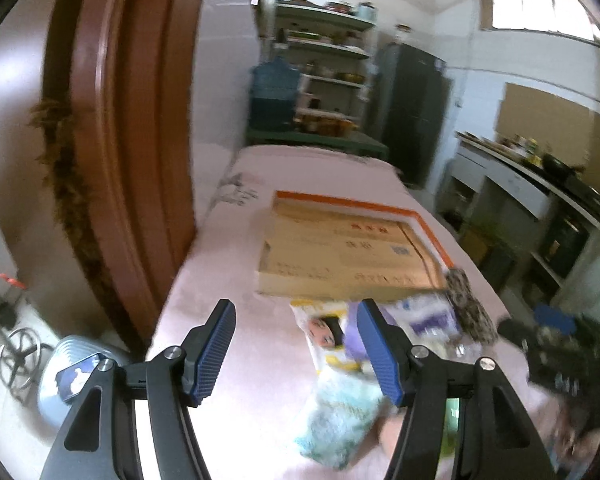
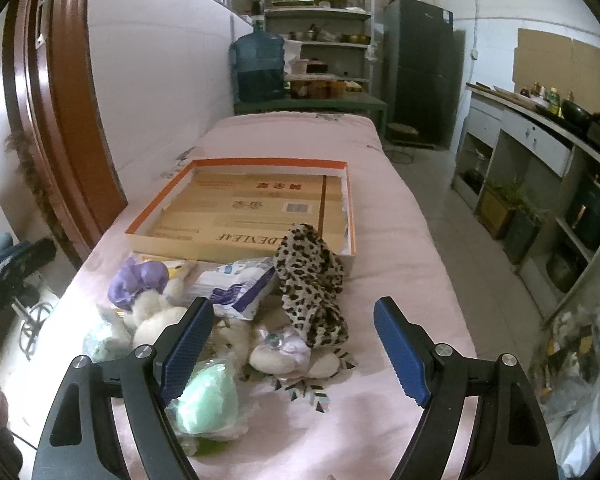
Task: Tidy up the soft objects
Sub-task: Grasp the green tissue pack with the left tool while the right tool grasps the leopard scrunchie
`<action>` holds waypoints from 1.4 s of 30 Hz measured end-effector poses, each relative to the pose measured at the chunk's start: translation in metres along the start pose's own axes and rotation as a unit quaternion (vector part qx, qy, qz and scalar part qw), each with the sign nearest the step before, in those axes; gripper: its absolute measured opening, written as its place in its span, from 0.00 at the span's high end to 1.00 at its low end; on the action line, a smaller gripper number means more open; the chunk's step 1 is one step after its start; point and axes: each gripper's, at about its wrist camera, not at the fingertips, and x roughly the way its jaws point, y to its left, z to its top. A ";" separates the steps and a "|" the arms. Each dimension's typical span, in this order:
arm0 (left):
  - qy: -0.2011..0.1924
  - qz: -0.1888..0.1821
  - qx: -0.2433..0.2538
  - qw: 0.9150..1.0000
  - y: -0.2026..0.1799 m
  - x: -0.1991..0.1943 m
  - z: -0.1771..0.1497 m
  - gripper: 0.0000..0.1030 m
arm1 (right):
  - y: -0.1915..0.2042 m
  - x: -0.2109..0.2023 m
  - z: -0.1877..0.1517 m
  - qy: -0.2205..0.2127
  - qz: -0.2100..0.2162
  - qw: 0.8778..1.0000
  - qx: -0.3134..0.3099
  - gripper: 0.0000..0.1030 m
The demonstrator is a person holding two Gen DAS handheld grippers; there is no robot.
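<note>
— On a pink-covered bed in a kitchen-side room: what are the two tongs doing?

— Both are released and grasp nothing. The right gripper [image 2: 294,346] hangs over the near end of the bed [image 2: 380,208] with its blue pads spread wide; the left gripper [image 1: 296,350] is spread too, over the bed's left side, and its view is smeared.

— And the soft things to be organized?

— They lie heaped just beyond the right pads: a mint-green cloth bundle [image 2: 208,400] right by the left-hand pad, a cream plush toy [image 2: 160,320] with a purple piece [image 2: 138,280] at its top, a soft plastic packet [image 2: 236,288], and a leopard-print scarf [image 2: 312,292].

— Why the open box behind them?

— The shallow cardboard box [image 2: 244,204], orange-rimmed, sits further up the bed, touching the heap, and appears to hold only its folded card lining. It looks like the place the pile is meant for, though that is a judgement. One end of the scarf lies across the box's near corner.

— So how far along is it?

— Early, by the look of it: nothing soft lies fully inside the box.

— What comes next?

— Probably a pick from the heap's near edge; the spread pads suit bulky, yielding items. The scarf could drag on its neighbours when lifted.
</note>
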 end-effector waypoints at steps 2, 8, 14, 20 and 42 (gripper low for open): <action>0.007 -0.016 0.011 1.000 -0.002 0.000 -0.010 0.39 | -0.003 0.004 0.000 0.006 0.005 1.000 0.004 0.19; 0.033 -0.062 0.046 0.996 -0.011 0.006 -0.045 0.38 | -0.010 0.011 -0.002 0.011 0.028 0.999 0.022 0.19; 0.054 -0.103 0.080 0.990 -0.012 0.016 -0.060 0.38 | -0.012 0.014 -0.001 0.016 0.028 0.999 0.025 0.19; 0.059 -0.116 0.119 0.984 -0.013 0.027 -0.067 0.38 | -0.017 0.022 0.000 0.028 0.037 0.998 0.036 0.19; 0.087 -0.136 0.090 0.983 -0.004 0.057 -0.065 0.57 | -0.023 0.067 0.001 0.077 0.046 0.996 0.024 0.91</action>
